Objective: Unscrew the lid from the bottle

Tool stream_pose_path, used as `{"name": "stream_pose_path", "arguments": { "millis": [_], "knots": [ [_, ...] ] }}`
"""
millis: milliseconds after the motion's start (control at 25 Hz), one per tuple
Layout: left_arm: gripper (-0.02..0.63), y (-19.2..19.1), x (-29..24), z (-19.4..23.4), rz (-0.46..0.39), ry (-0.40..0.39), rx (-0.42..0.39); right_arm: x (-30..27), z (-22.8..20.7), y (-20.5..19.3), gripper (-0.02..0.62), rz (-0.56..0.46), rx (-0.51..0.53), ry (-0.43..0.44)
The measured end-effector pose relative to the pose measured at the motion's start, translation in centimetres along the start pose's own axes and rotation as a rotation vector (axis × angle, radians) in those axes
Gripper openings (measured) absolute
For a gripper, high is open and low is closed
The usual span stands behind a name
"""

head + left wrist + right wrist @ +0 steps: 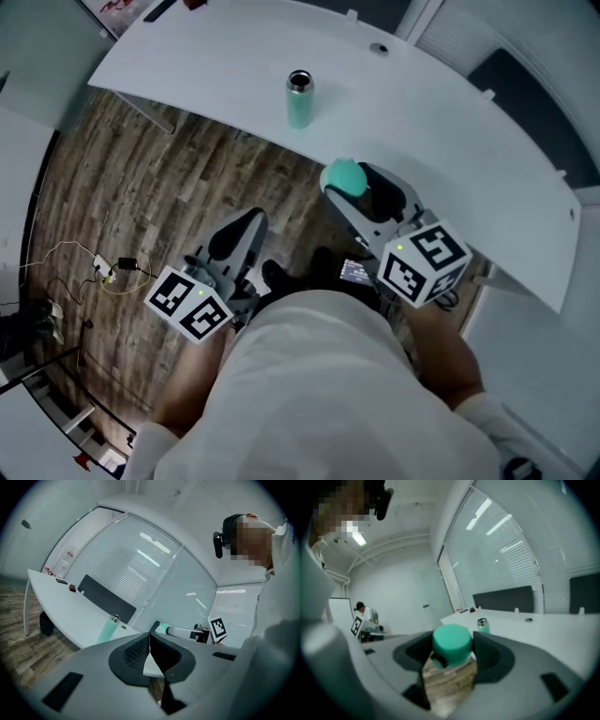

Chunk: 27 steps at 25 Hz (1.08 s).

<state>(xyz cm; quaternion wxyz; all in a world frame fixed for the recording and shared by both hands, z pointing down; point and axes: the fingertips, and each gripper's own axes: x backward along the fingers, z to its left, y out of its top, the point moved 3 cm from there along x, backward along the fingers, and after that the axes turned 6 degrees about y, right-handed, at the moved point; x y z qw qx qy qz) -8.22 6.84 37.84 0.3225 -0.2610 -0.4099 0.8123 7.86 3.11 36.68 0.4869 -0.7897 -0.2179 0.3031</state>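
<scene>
Nearest the body, the left gripper (150,645) hangs over the floor with its jaws pressed together on nothing. Ahead of it, the right gripper (364,187) is clamped on the teal lid (451,643), held in the air at the near edge of the white table (441,159). Farther back the bottle (299,101) stands upright, uncapped and unsupported. Judgement: the unscrewing looks done, so the lid should go down flat on bare tabletop, well apart from the bottle, and be released only once it rests.

no readable txt, labels or nos. anywhere here.
</scene>
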Motion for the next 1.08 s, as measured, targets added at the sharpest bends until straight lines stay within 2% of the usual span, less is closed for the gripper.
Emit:
{"name": "stream_pose_path", "arguments": {
  "millis": [240, 1080],
  "knots": [
    [0.021, -0.8, -0.3, -0.5, 0.021, -0.015, 0.004, 0.9, -0.2, -0.6, 0.284, 0.005, 0.01, -0.026],
    [0.021, -1.3, -0.7, -0.4, 0.042, -0.011, 0.012, 0.3, -0.4, -0.6, 0.284, 0.026, 0.02, -0.015]
  ]
}}
